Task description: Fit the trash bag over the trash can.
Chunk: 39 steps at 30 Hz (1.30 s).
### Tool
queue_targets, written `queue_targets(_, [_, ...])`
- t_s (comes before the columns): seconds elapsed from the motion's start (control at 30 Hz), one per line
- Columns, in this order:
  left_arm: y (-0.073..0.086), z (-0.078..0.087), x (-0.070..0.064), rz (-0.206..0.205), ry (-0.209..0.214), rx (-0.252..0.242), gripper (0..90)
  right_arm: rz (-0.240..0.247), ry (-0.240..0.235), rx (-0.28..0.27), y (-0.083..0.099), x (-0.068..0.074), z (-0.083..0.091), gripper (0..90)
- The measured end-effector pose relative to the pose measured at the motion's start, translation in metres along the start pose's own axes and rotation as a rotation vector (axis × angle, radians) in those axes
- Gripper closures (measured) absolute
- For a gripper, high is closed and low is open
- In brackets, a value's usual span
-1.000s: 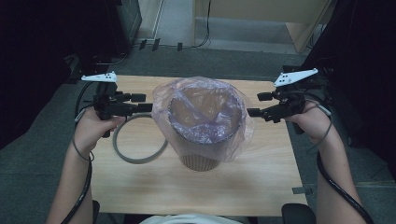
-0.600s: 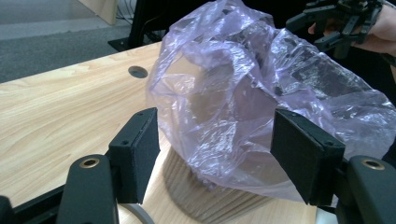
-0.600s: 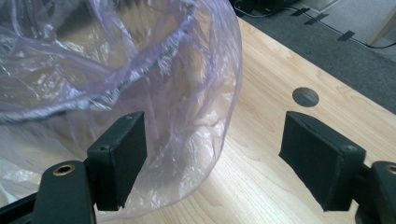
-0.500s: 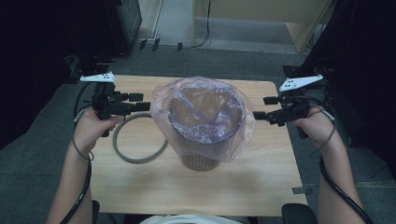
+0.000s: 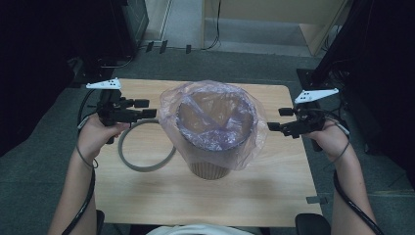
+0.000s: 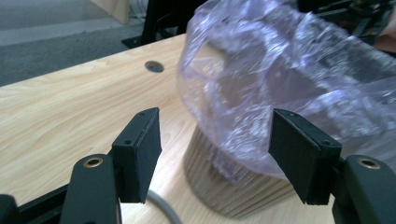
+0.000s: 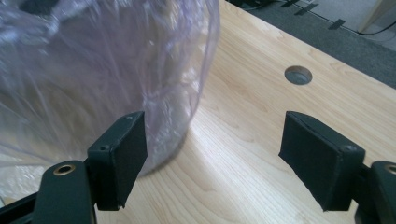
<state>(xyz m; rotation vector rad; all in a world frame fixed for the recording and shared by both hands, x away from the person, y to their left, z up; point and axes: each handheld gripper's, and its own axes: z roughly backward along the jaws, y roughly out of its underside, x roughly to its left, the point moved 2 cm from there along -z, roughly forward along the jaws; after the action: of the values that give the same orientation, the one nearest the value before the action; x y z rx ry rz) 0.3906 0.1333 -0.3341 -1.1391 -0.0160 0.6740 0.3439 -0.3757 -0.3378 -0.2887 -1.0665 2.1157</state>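
Note:
A brown ribbed bin (image 5: pixel 208 169) stands in the middle of the wooden table (image 5: pixel 274 196). A clear purplish plastic bag (image 5: pixel 215 98) lines it and drapes over its rim. My left gripper (image 5: pixel 147 108) hovers open just left of the bag's edge. In the left gripper view the bag (image 6: pixel 289 74) and the bin (image 6: pixel 224 186) lie just ahead of the open left gripper (image 6: pixel 215 126), nothing pinched. My right gripper (image 5: pixel 279 119) is open, a short gap right of the bag. In the right gripper view the bag (image 7: pixel 93 70) sits beside the left jaw of the right gripper (image 7: pixel 212 123).
A grey ring (image 5: pixel 128 159) lies flat on the table left of the bin, below my left hand. A cable hole (image 7: pixel 298 74) is set in the tabletop near the far edge. Dark furniture flanks both sides of the table.
My right gripper has drawn back a little to the right, away from the bag. The left gripper, bin and bag have hardly moved.

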Motion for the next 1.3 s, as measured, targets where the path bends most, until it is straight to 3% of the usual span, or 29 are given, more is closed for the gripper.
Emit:
queue_targets(0.37, [0.009,-0.005,0.007,-0.032,-0.036,0.023,33.7,-0.005,0.031,-0.012,0.018,-0.011,-0.004,23.7])
queue_targets(0.7, [0.018,-0.007,0.018,-0.005,-0.029,0.022,33.6,-0.035,0.039,0.02,0.036,-0.018,-0.02,23.8])
queue_targets(0.93, [0.023,-0.008,0.024,0.01,-0.026,0.024,33.5,-0.047,0.045,0.014,0.041,-0.02,-0.033,23.8])
queue_targets(1.3, [0.034,-0.008,0.038,0.038,-0.079,0.047,33.5,-0.042,0.075,0.053,0.051,-0.021,-0.054,23.8])
